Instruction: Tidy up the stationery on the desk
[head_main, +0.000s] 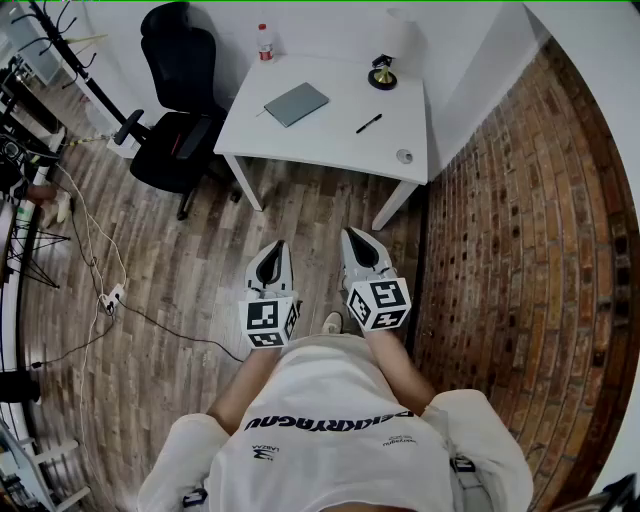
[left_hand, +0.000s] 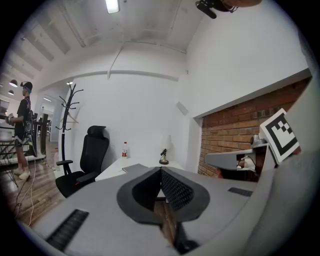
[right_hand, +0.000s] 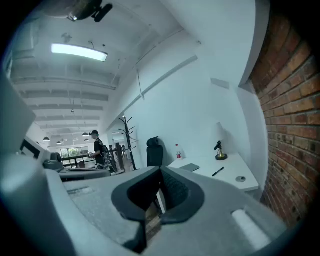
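Head view looks steeply down from above the person, past the left hand-held gripper (head_main: 277, 245) and right hand-held gripper (head_main: 350, 234), to the white table (head_main: 330, 130) well ahead. Both gripper views look low along their jaws toward that distant table, sharing the black office chair (left_hand: 85, 160).

desk (head_main: 320, 140) white | notebook (head_main: 296, 103) grey | pen (head_main: 368, 123) black | chair (head_main: 180, 60) black (brick wall (head_main: 520, 250) red-brown)

- Bright, even indoor light; a ceiling strip light (right_hand: 79, 52) glows overhead.
- Soft shadow beneath the white desk (head_main: 330, 135).
- Strong fisheye bending, dark rounded corners.
- Nearest foreground blurs.
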